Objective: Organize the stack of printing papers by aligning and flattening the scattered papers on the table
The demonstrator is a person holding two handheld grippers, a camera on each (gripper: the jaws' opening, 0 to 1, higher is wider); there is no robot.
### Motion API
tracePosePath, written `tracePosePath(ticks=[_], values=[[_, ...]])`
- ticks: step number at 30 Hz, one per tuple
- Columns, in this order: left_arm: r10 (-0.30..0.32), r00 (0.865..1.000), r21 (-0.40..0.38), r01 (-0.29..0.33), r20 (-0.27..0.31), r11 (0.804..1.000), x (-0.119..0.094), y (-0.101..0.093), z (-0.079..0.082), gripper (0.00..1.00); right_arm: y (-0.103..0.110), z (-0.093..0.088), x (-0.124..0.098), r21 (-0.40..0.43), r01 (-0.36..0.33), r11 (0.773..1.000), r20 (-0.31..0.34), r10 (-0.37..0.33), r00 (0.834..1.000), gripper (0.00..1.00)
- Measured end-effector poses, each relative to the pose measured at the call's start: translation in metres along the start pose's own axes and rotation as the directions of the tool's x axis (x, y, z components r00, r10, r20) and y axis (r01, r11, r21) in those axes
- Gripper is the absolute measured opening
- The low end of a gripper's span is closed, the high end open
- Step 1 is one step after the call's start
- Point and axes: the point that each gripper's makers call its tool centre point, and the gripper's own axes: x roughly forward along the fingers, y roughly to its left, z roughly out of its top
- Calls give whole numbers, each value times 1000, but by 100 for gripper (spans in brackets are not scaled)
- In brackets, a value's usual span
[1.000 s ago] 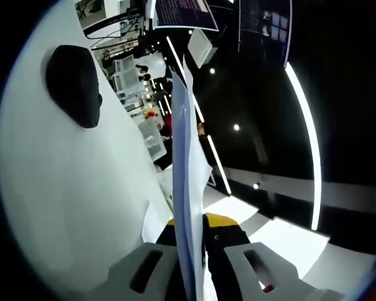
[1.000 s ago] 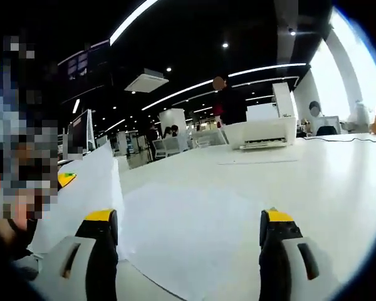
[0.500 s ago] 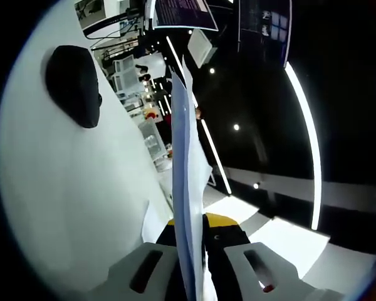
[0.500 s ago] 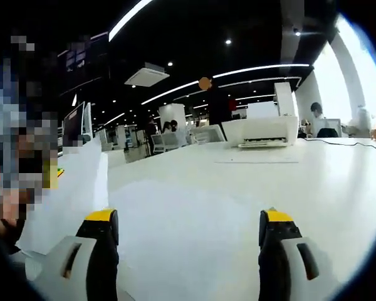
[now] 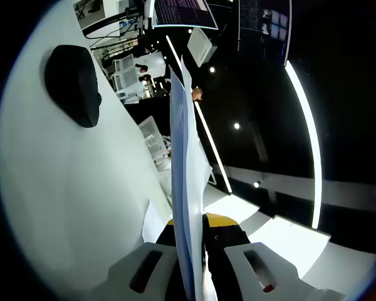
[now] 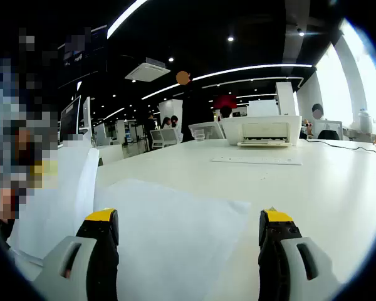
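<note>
The left gripper (image 5: 189, 251) is pinching a thin stack of white printing papers (image 5: 183, 188), standing edge-on and pointing away. The right gripper (image 6: 191, 238) is hanging wide open over a flat white paper sheet (image 6: 175, 232) on the white table (image 6: 313, 182).

Dark ceiling (image 6: 238, 25), strip lights (image 6: 263, 68); white table (image 6: 313, 188); printer (image 6: 261, 130); bright windows (image 6: 363, 81).

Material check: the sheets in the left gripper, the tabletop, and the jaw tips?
Sheets: thin white paper, matte; held edge-on, the edges fan slightly.
Table: smooth white top, likely laminate; semi-gloss, it mirrors the ceiling lights faintly.
Right gripper jaw tips: yellow caps on black, probably plastic or rubber; body light grey plastic.
</note>
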Motion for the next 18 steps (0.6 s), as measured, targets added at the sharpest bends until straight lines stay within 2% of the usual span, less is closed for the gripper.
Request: tracePosePath(ticks=[9,18], values=[[-1,1000,1,1,-1,1000,-1,-1,-1,6,-7,2,8,-37,0,999,-3,0,1000,88],[-5,1000,2,5,0,1000,-1,-3,-2,6,-13,-1,19,-67,-5,998,-31,3,999,88]])
